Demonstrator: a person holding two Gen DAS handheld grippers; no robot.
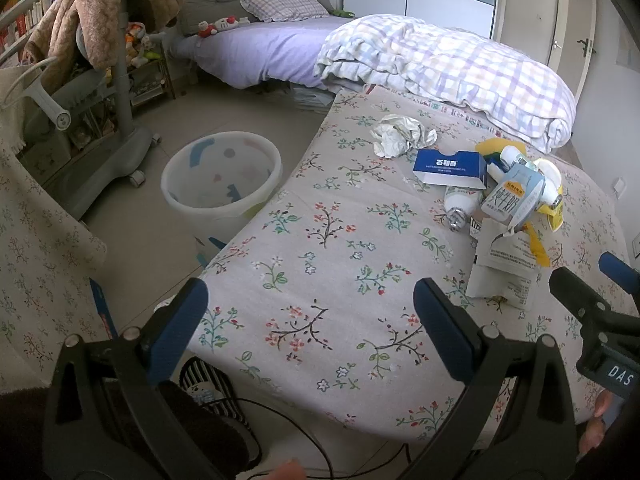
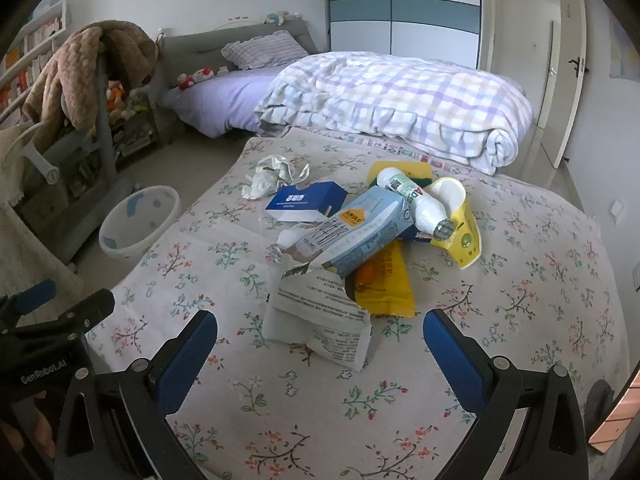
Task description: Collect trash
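Right now we hold both grippers low over the near edge of the floral-covered table [image 2: 520, 320], each with its jaws spread wide and nothing between them. Our right gripper [image 2: 320, 340] faces the heap directly, which suggests it will make the first pick; our left gripper [image 1: 310, 308] sits over bare cloth nearer the white waste bin [image 1: 220, 184], which stands on the floor just beside the table's left edge.

The trash lies in one loose pile towards the far middle of the table. Nearest us is a torn printed paper wrapper [image 2: 316, 320], partly overlapping a yellow snack packet [image 2: 390, 288]. A pale blue milk carton [image 2: 352, 232] leans across them, with a white plastic bottle [image 2: 416, 204] resting on it and against a tipped yellow paper cup [image 2: 460, 220]. A second small bottle [image 2: 286, 242] pokes out beside the carton. Behind sit a blue-and-white box [image 2: 304, 202] and a ball of crumpled paper [image 2: 272, 178], a little apart from the rest.

We judge nothing collected yet; the wrapper looks the easiest first grab.
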